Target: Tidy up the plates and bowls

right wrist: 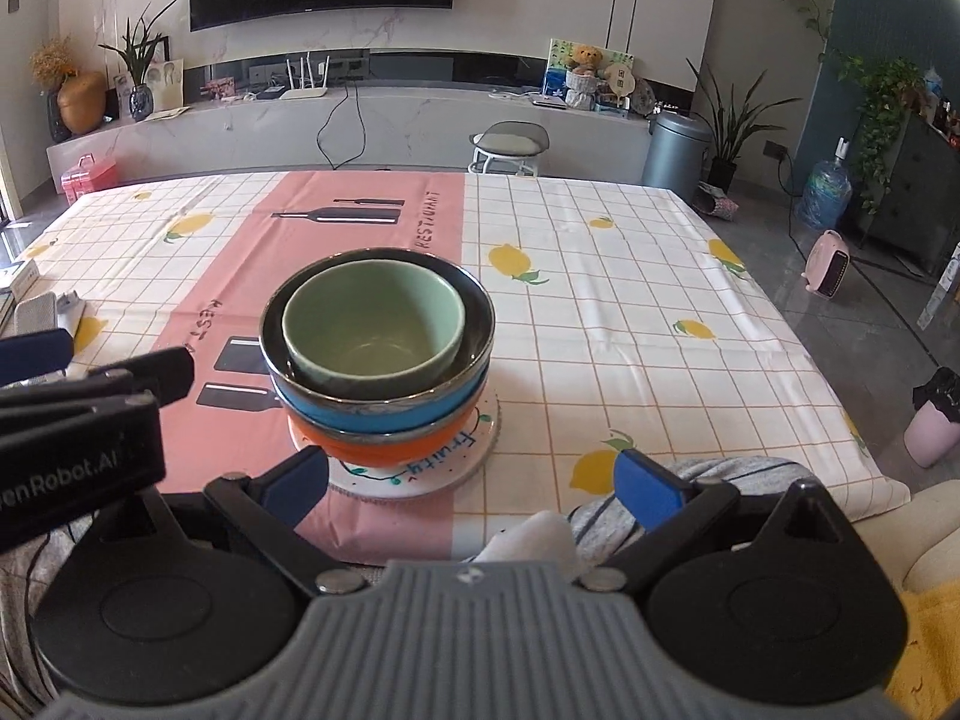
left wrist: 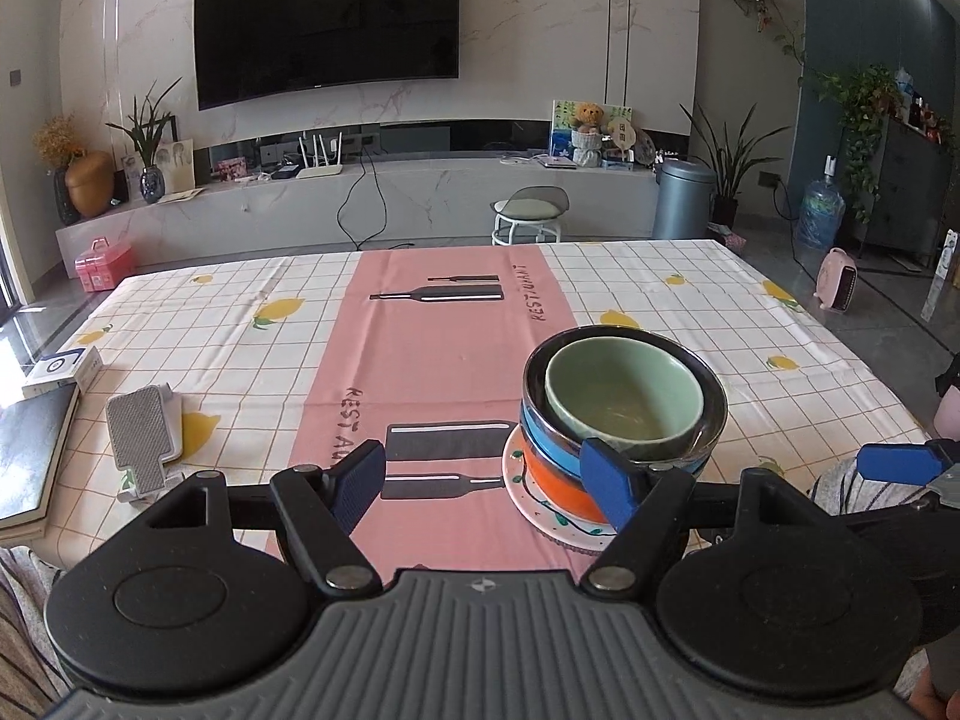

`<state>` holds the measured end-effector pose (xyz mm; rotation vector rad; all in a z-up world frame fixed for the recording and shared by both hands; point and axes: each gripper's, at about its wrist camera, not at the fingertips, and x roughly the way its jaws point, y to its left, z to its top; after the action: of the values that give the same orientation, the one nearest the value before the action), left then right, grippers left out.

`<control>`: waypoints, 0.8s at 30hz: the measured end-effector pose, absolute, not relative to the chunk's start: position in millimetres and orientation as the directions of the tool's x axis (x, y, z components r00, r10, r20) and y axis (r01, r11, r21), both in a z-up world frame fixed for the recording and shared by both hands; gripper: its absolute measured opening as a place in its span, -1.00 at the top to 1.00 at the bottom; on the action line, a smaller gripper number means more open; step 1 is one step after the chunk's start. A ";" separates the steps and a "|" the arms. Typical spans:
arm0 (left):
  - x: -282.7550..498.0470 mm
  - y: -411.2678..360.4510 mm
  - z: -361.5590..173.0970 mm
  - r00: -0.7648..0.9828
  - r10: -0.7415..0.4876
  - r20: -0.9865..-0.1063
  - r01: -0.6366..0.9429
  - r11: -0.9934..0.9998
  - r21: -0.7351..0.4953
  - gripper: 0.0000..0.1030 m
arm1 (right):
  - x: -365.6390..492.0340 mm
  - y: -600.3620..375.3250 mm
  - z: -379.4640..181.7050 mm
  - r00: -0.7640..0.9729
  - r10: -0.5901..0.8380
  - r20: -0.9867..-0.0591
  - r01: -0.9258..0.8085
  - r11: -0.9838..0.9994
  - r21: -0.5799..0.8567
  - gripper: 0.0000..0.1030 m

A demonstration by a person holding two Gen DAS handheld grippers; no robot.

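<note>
On the near part of the table [right wrist: 630,312], where the pink runner [right wrist: 252,276] meets the checked lemon-print cloth, stands a stack of dishes. A pale green bowl [right wrist: 373,324] sits inside a dark, glossy-rimmed bowl [right wrist: 384,384], which nests in a blue bowl [right wrist: 372,417], which in turn rests in an orange bowl [right wrist: 384,450]. All four stand upright on a white plate [right wrist: 420,480] painted with lettering and small leaves.

Just nearer than the stack, the left gripper [left wrist: 489,483] has its jaws spread wide with nothing between them; its right blue pad overlaps the stack's near edge in the left wrist view, though contact cannot be told. The right gripper [right wrist: 474,480] is also spread wide and holds nothing, with the plate's near rim beyond its left pad and a striped sleeve [right wrist: 720,474] behind its right pad.

Toward the left edge of the table lie a grey mesh-faced paddle on a white stand [left wrist: 141,438], a small white and blue box [left wrist: 63,366] and a dark book [left wrist: 30,456]. Beyond the far edge a wall television [left wrist: 327,24] hangs over a long marble cabinet [left wrist: 420,192].
</note>
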<state>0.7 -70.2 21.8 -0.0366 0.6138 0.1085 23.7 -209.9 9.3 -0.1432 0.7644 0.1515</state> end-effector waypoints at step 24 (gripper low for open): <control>-10.2 -71.5 29.5 0.813 0.105 -0.573 -0.134 0.991 -0.009 -0.68 | 16.9 -200.7 14.8 0.720 0.129 -0.682 -0.222 0.974 -0.049 -0.93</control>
<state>-10.2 -71.5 29.5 -0.0492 0.6086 0.1272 16.9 -200.7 14.8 -0.1309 0.7432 0.1946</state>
